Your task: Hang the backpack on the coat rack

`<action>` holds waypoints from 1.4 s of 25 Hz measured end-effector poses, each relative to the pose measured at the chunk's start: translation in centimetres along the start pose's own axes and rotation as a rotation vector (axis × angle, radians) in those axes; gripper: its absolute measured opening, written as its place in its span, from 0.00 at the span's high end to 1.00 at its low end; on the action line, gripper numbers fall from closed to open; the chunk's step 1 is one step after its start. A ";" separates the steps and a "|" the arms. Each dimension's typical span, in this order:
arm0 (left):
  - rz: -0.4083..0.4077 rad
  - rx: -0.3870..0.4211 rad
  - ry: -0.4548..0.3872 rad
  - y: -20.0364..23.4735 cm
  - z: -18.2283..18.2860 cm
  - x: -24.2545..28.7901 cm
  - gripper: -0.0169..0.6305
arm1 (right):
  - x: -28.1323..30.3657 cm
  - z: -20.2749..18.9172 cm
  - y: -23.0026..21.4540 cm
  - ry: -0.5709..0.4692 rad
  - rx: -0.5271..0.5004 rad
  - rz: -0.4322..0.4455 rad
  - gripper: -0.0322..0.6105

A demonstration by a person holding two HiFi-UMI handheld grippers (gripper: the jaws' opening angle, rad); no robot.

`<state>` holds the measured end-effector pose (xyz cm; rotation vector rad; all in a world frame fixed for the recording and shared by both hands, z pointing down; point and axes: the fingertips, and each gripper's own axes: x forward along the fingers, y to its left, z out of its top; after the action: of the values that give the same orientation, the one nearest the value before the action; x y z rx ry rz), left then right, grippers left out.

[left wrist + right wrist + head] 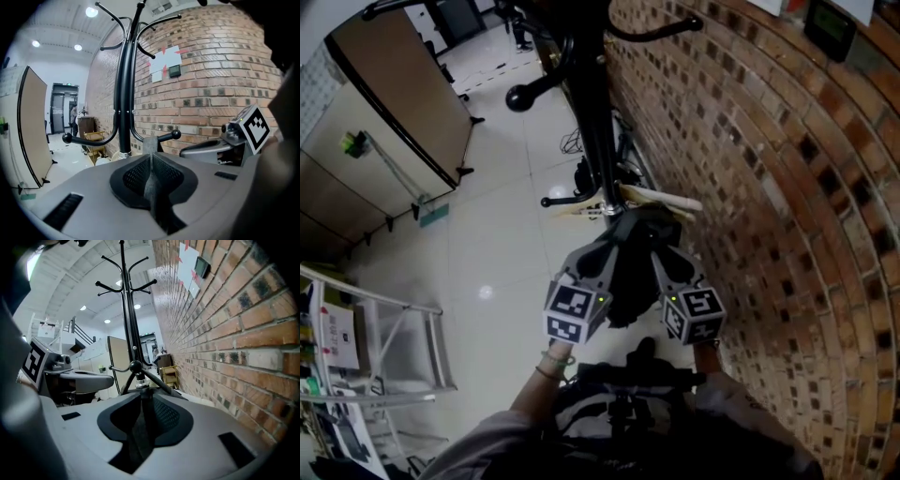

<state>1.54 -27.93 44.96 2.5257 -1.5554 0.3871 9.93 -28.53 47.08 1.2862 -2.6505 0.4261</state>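
Note:
The black coat rack (592,112) stands by the brick wall, its pole and hooks rising just ahead in the left gripper view (124,93) and the right gripper view (129,310). A black backpack (628,281) hangs between my two grippers, in front of the rack's base. My left gripper (623,232) is shut on a grey strap (149,145) that sticks up between its jaws (150,152). Close on its right, my right gripper (654,234) is shut on a dark strap (140,427) running down its jaw gap (143,393). Most of the bag is hidden below the grippers.
The brick wall (750,187) runs close along the right. A brown divider panel (403,84) stands at the far left, and a white metal frame (384,347) at the near left. Pale wooden items (656,197) lie at the rack's foot on the tiled floor (506,244).

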 end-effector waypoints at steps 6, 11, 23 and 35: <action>-0.036 -0.042 -0.016 0.6 -1.2 -2.7 0.97 | -1.9 -0.4 2.6 -0.027 0.028 -0.062 0.93; -0.076 -0.051 -0.013 0.9 -2.7 -5.6 0.97 | -2.9 -1.1 5.9 -0.039 0.035 -0.085 0.93; -0.178 -0.072 -0.038 0.6 -4.2 -11.0 0.97 | -5.2 -2.1 12.2 -0.082 0.080 -0.147 0.93; -0.196 -0.107 -0.028 -2.5 -5.3 -11.7 0.97 | -7.0 -2.9 12.8 -0.066 0.104 -0.127 0.94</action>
<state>-1.98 -15.42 46.63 2.5791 -1.2848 0.2367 4.19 -14.87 45.60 1.5152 -2.6106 0.5170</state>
